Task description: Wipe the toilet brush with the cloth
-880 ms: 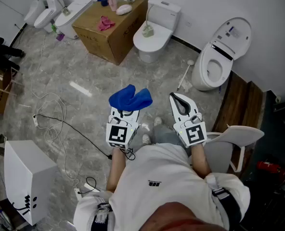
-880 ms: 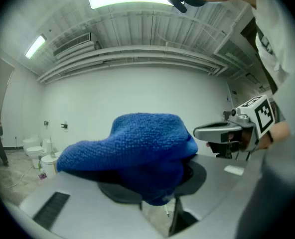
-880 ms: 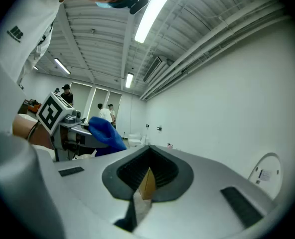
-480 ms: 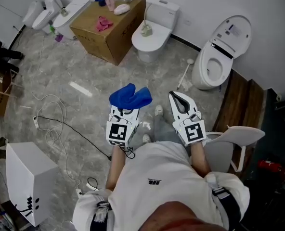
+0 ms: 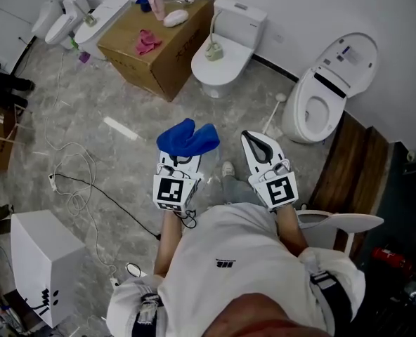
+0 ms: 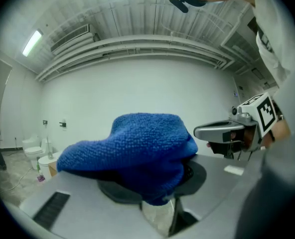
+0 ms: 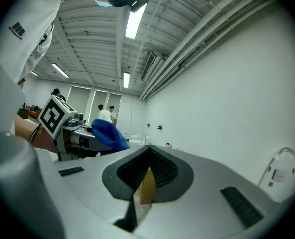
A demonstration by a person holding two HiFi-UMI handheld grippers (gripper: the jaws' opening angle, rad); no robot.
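Note:
My left gripper [image 5: 184,154] is shut on a bunched blue cloth [image 5: 188,137], held at waist height over the marble floor. In the left gripper view the cloth [image 6: 132,143] covers the jaw tips. My right gripper [image 5: 253,139] hangs beside it, jaws shut and empty [image 7: 146,156]. A white toilet brush [image 5: 272,114] leans on the floor against the open toilet [image 5: 327,90], ahead and right of both grippers. Another white-handled brush in a greenish holder [image 5: 213,44] sits on the closed toilet's lid.
A cardboard box [image 5: 159,55] with a pink cloth [image 5: 146,41] and small items stands ahead left, next to the closed toilet [image 5: 229,65]. Cables [image 5: 74,181] trail over the floor at left. A white box [image 5: 43,265] is at the lower left, a white seat [image 5: 341,223] behind right.
The whole view has shifted a little; both grippers sit slightly higher and further left in the frame. The cloth stays held and the right jaws stay shut.

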